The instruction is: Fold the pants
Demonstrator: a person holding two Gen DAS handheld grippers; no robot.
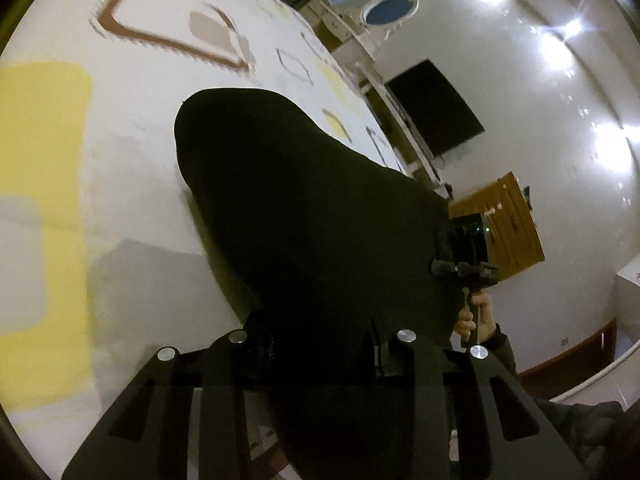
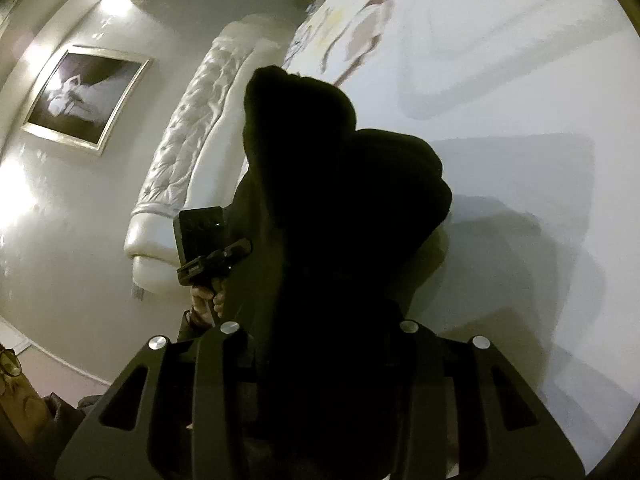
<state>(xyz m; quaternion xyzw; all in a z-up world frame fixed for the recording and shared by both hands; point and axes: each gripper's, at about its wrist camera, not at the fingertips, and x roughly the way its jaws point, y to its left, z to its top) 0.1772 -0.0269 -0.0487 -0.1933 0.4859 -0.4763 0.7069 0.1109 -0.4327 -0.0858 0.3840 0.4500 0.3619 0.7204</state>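
Observation:
Black pants hang lifted above a white bedspread with yellow and brown shapes. In the left wrist view the cloth runs down between my left gripper's fingers, which are shut on it. The right gripper shows there at the cloth's right edge, held by a hand. In the right wrist view the pants bunch up and drop into my right gripper, also shut on them. The left gripper shows at the cloth's left edge. The fingertips of both are hidden by the fabric.
A white tufted headboard and a framed picture stand beyond the bed. A dark wall screen, a wooden cabinet and a white bed frame lie past the bed's far edge.

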